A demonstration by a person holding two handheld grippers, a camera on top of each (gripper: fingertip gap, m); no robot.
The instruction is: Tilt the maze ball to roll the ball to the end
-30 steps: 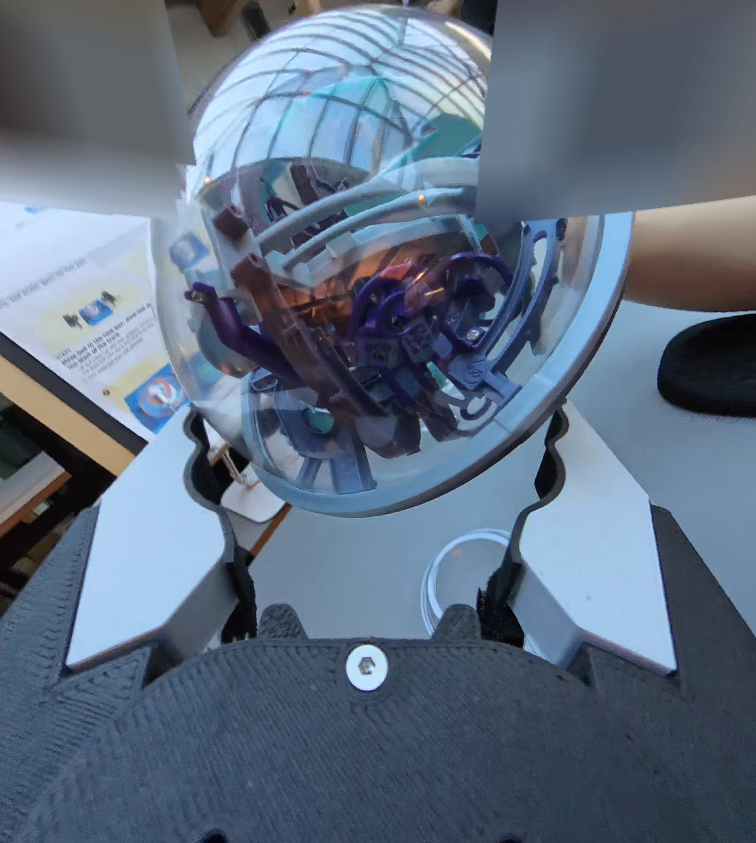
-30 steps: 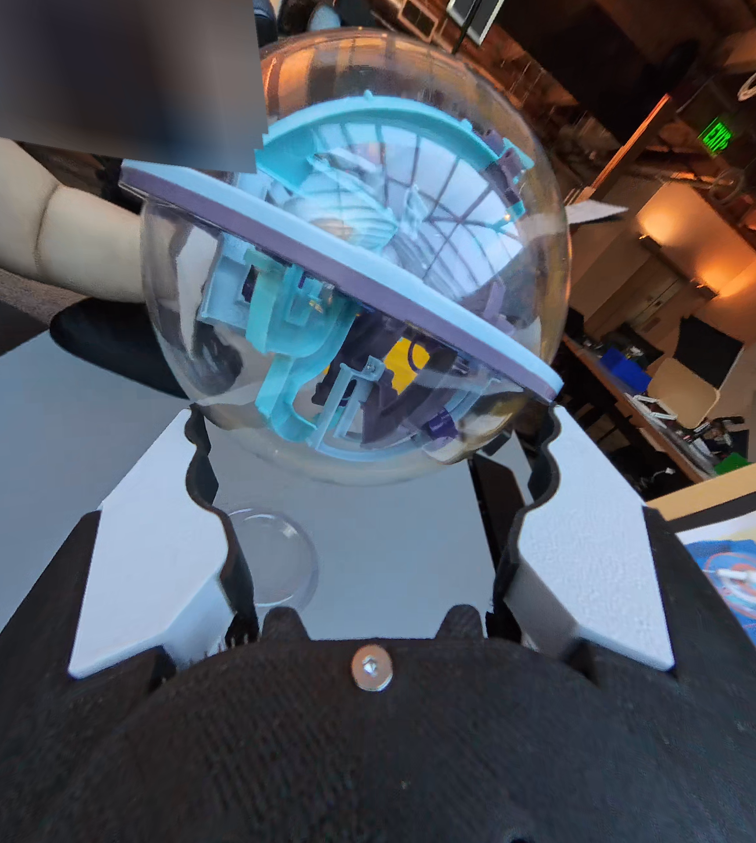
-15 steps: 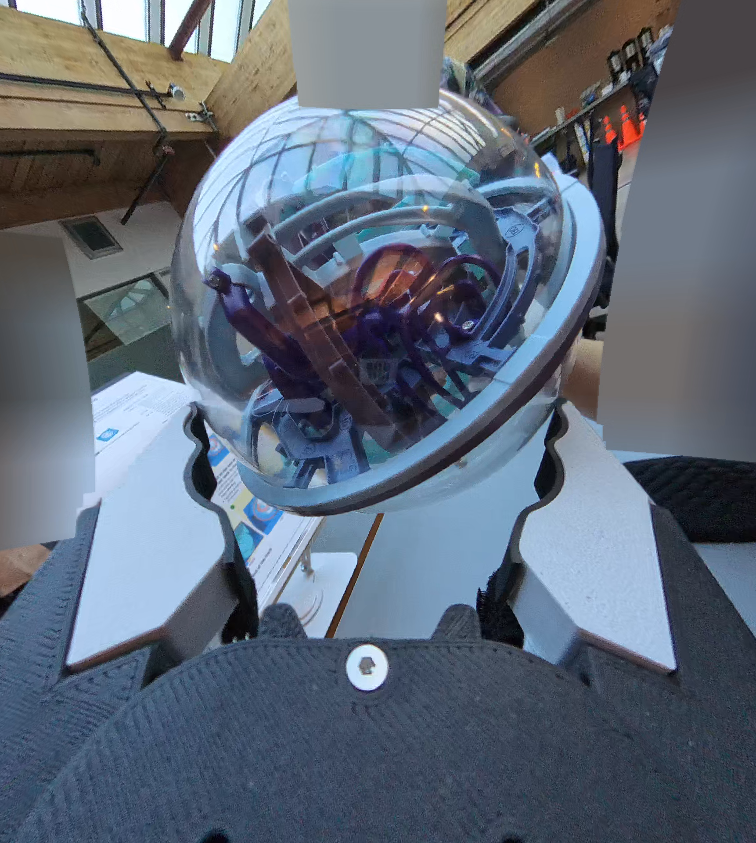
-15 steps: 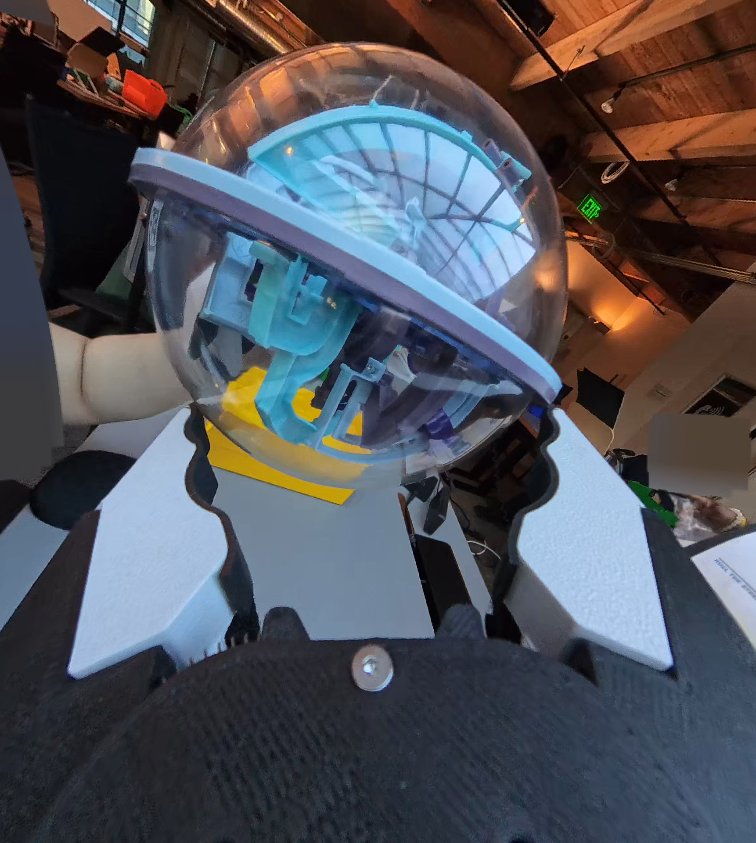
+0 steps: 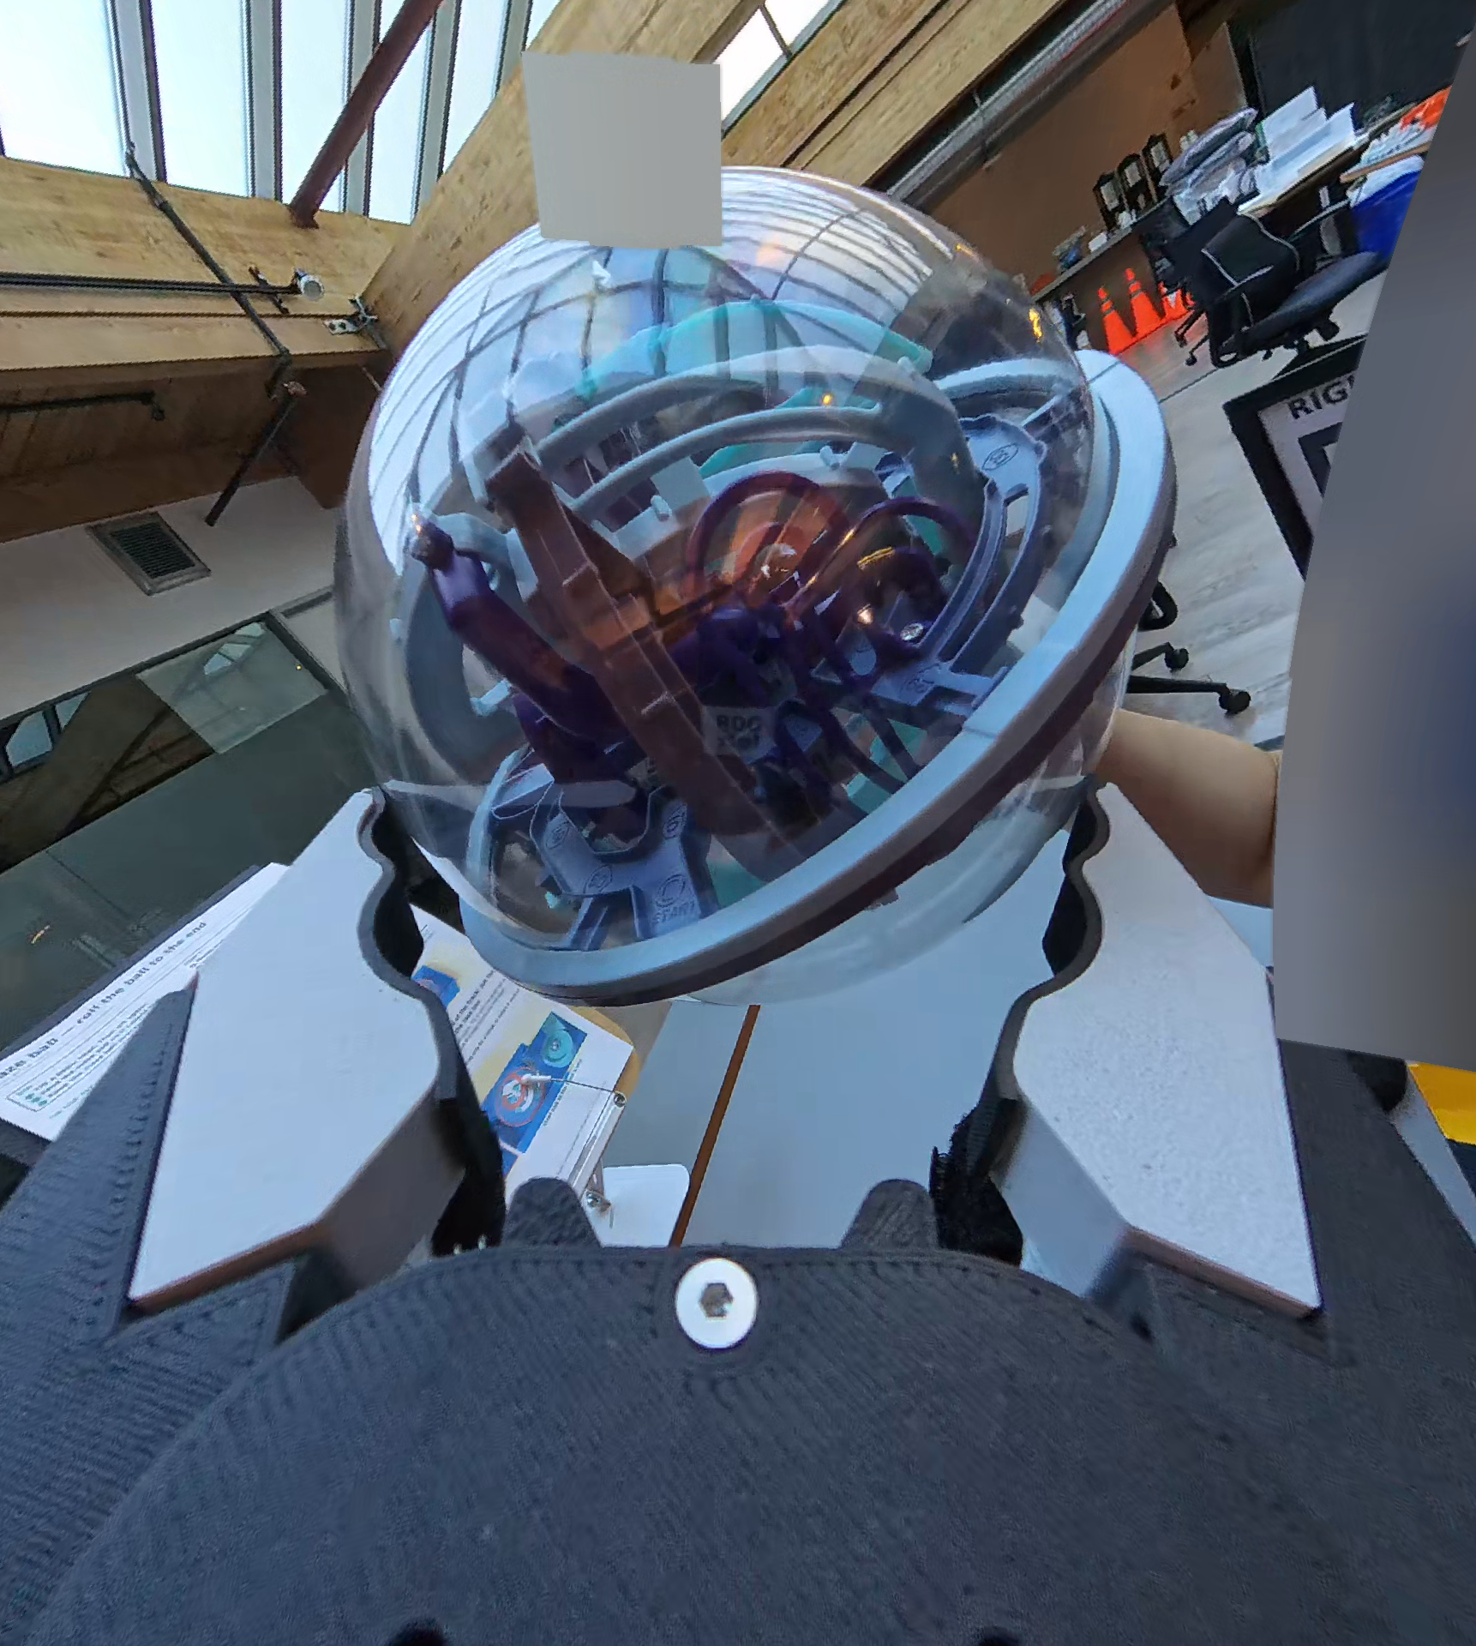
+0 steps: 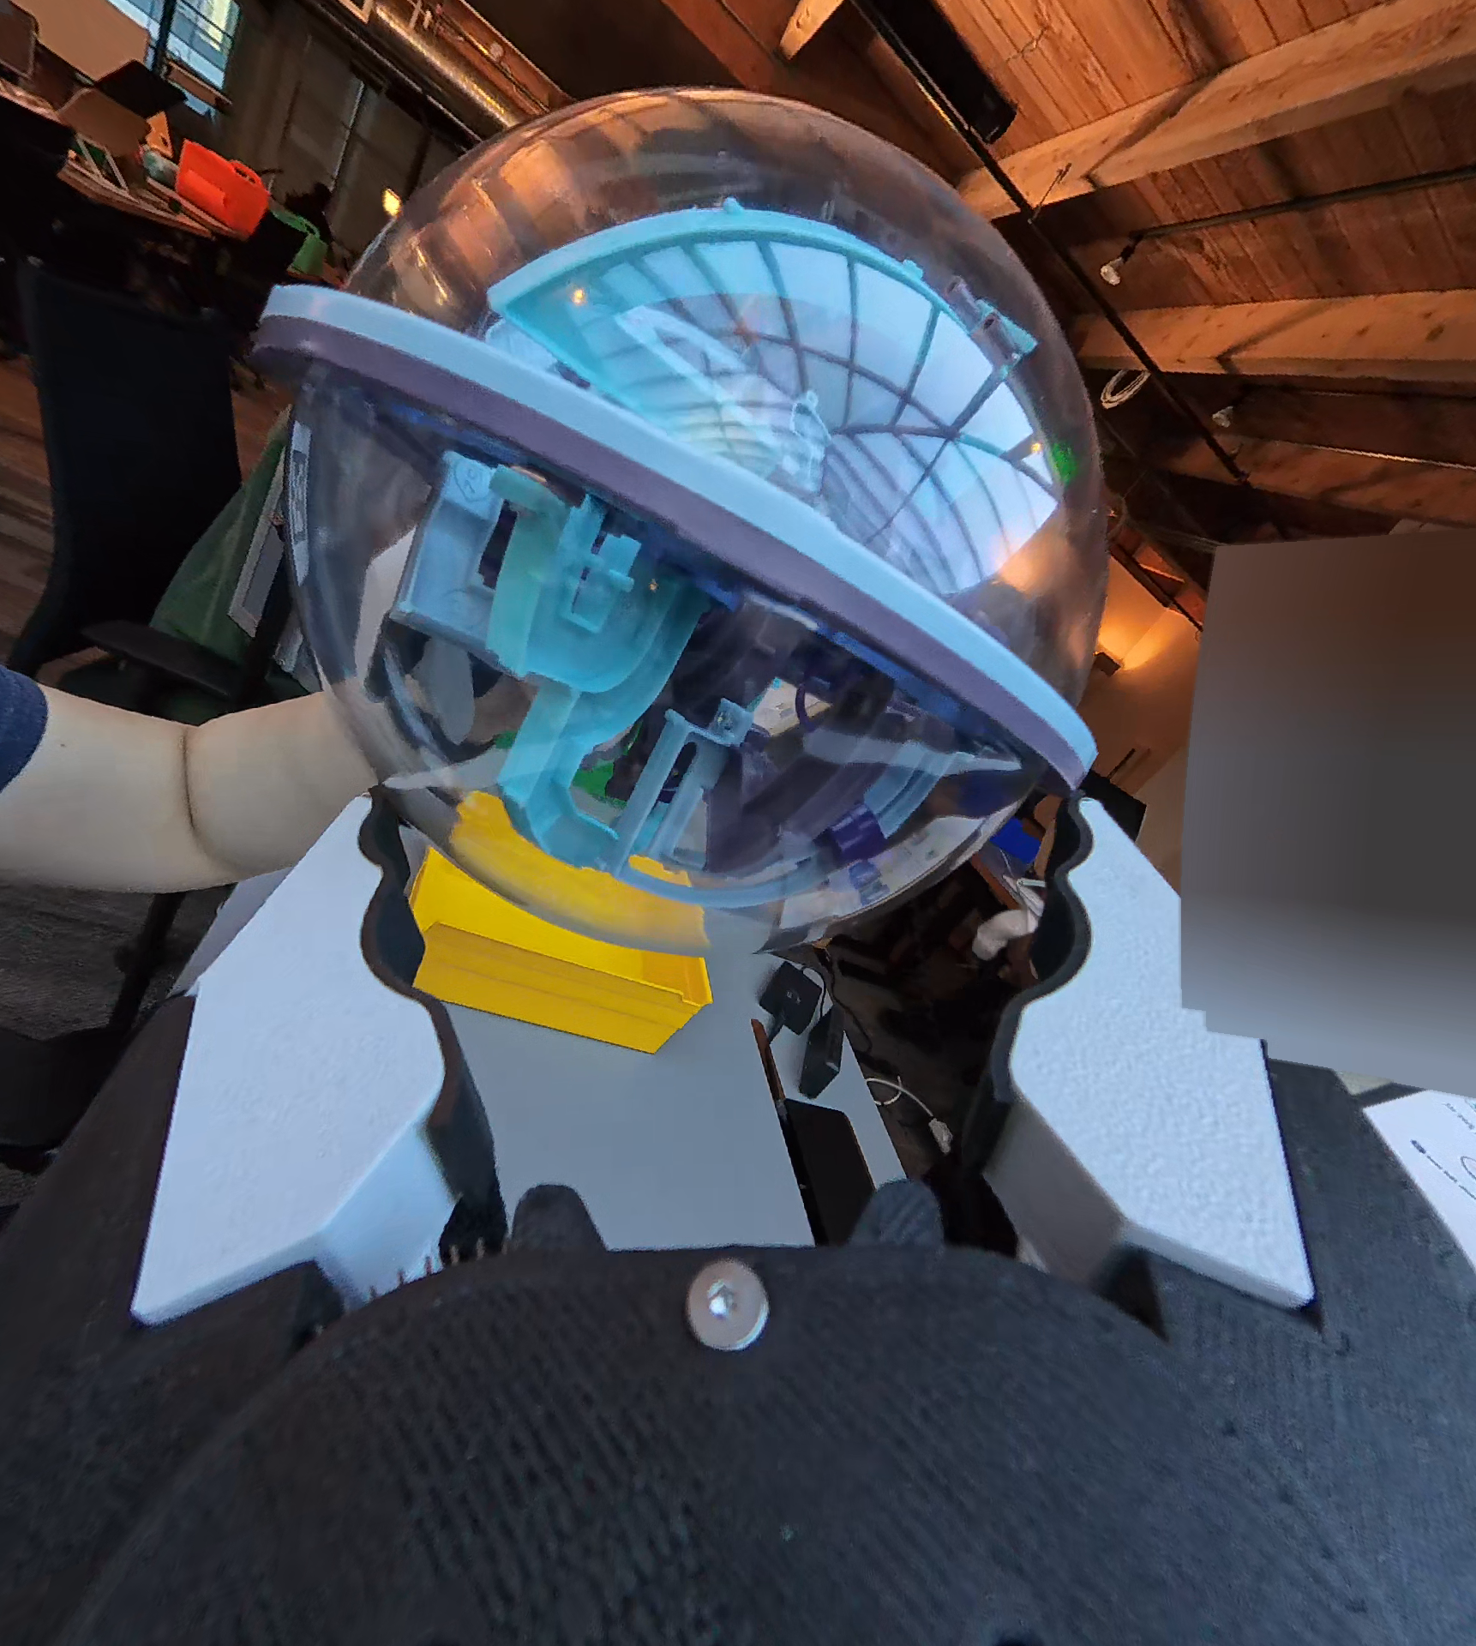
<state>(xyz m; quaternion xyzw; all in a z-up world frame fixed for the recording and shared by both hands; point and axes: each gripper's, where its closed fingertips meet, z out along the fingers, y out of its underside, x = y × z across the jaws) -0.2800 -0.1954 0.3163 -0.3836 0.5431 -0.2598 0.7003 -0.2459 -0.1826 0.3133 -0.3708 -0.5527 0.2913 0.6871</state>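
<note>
The maze ball is a clear sphere with a grey ring around its middle and grey, purple, brown and teal tracks inside. It is held up in the air between both grippers, from opposite sides, with its ring tilted. My left gripper has its white fingers spread wide, the tips pressed against the lower shell. In the right wrist view the maze ball shows its teal side, and my right gripper clasps it the same way. I cannot make out the small ball inside.
A grey table lies below with a yellow bin and small black devices at its far edge. A printed sheet in a stand is at the left. A person's forearm is behind the ball.
Both grippers have raised and tipped the maze ball upward, so the views now show ceiling and room instead of the tabletop. The grip on the ball is unchanged.
</note>
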